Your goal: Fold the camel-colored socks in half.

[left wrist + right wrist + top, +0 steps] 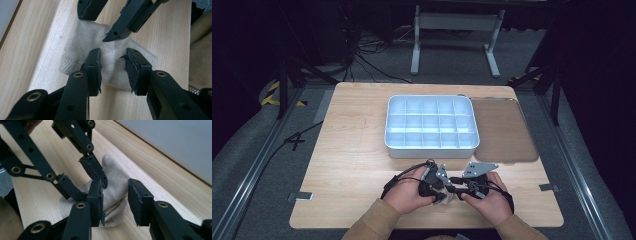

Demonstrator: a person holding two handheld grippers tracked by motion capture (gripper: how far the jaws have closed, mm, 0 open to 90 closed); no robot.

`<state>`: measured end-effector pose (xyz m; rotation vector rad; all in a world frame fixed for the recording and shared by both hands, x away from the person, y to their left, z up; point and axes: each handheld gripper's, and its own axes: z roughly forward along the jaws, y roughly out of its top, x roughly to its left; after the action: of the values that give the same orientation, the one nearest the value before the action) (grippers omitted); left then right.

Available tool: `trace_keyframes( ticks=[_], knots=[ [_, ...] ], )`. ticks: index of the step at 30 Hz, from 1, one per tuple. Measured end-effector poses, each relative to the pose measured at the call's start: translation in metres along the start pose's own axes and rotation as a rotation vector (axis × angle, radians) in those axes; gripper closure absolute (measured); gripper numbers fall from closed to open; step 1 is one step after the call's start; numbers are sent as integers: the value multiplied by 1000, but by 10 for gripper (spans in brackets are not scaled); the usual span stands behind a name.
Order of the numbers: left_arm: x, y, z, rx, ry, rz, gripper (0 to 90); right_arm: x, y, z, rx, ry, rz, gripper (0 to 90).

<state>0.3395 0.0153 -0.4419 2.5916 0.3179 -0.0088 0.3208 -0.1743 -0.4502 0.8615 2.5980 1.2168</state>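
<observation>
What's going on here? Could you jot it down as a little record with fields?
Surface: wooden table
Item being handled: beige sock, lying flat near the table's front edge
Left hand-held gripper: open, jaws straddling the sock
Right hand-held gripper: open, sock between its jaws
Behind: white divided tray, compartments look empty
Beside tray: brown translucent lid, flat on the table

Wooden surface [352, 165], light grain. White compartment tray [431, 145] at centre, many small cells. Brown translucent lid [504, 131] lying flat, touching tray's right side. Near front edge, left tongs [439, 187] and right tongs [457, 189] facing each other, tips close over small pale cloth [446, 196]. Grey three-cornered plate on each. Tan sleeves at bottom.
</observation>
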Motion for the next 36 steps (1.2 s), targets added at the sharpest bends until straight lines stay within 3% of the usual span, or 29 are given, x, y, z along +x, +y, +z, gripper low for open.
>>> trace_keyframes(
  ticks=[8, 13, 14, 20, 22, 32, 36],
  knots=[
    [-2, 0, -1, 14, -2, -24, 626, -1, -4, 10, 46, -27, 50, 524],
    [-2, -2, -2, 28, -3, -23, 590, -3, -5, 14, 71, -6, 101, 489],
    [-4, -3, -2, 31, -1, -40, 581, -4, -6, 15, 75, 2, 112, 485],
    [-4, -7, -5, 54, 15, -47, 514, -11, -5, 20, 106, 65, 175, 485],
    [-5, -9, -7, 59, 21, -56, 486, -13, -5, 21, 110, 73, 173, 486],
    [-1, -22, -23, 44, 61, -96, 469, -17, 1, 23, 150, 157, 177, 664],
    [1, -27, -27, 34, 67, -109, 466, -13, 4, 22, 158, 149, 136, 729]
  ],
)
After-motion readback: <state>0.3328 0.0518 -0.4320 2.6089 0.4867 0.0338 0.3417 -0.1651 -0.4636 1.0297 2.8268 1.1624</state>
